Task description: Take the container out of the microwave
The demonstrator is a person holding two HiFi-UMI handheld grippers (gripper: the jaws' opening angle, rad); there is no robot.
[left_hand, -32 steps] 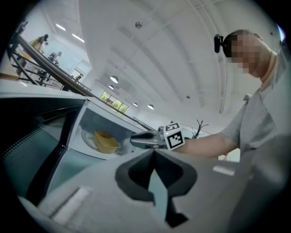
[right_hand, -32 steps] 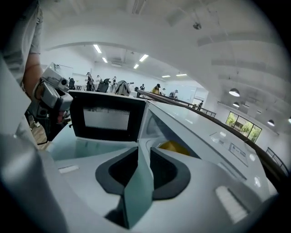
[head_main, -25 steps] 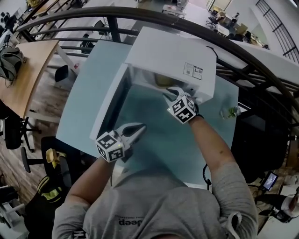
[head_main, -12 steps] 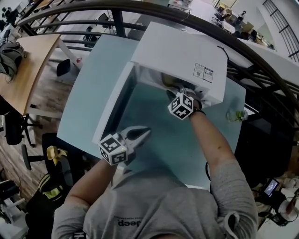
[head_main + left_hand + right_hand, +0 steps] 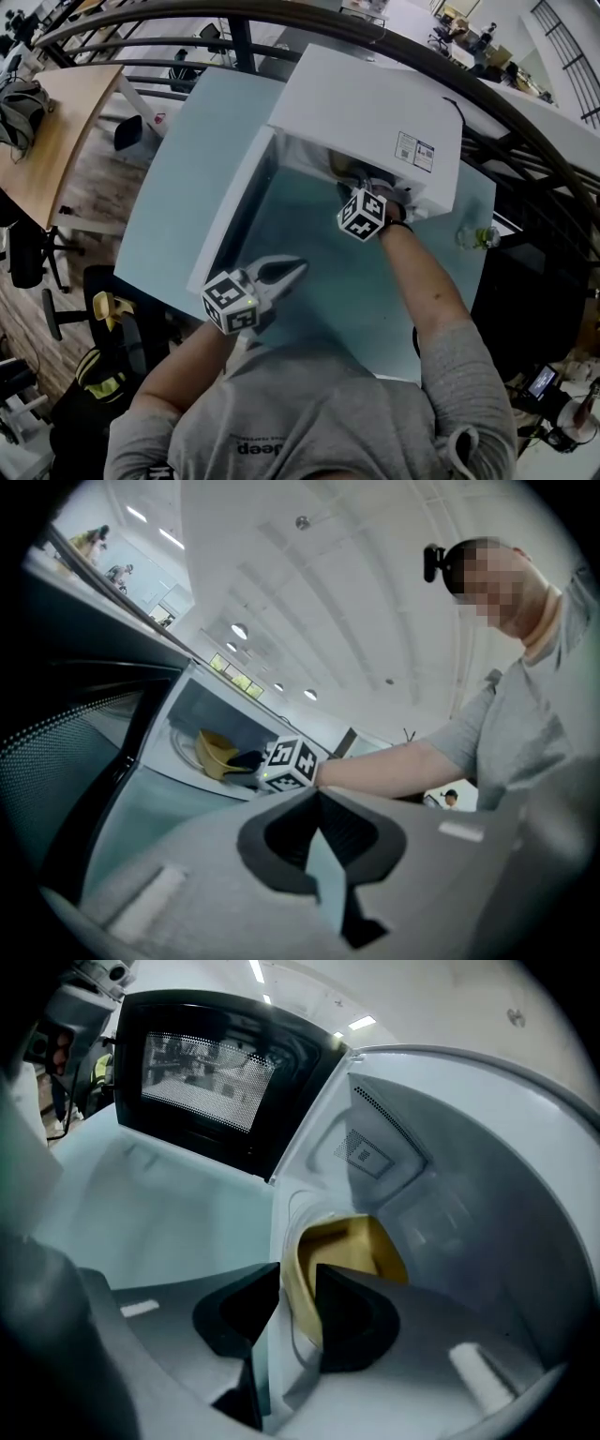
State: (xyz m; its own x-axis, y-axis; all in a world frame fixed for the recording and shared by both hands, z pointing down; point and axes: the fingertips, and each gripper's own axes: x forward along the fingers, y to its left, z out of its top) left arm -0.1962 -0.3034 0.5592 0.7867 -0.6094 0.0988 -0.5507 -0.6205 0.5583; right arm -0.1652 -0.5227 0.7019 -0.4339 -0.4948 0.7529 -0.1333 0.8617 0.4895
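Pale blue desk [image 5: 178, 197] beside dark railings [image 5: 242, 42] carries a white box-shaped microwave oven [image 5: 366, 103], its dark-windowed door [image 5: 202, 1072] swung open. Inside sits a yellow plastic container [image 5: 352, 1246]; the right tool [image 5: 298, 1279], jaws just opening wide, straddles its rim, while the left tool [image 5: 319, 803] hangs closed and empty outside.

At 6 o'clock, right gripper [image 5: 298, 1277], jaws just opened and apart, straddling the near rim of the yellow container [image 5: 354, 1246], pads not pressing. Microwave cavity [image 5: 469, 1176] at 3 o'clock; open door [image 5: 202, 1077] at 10 o'clock.
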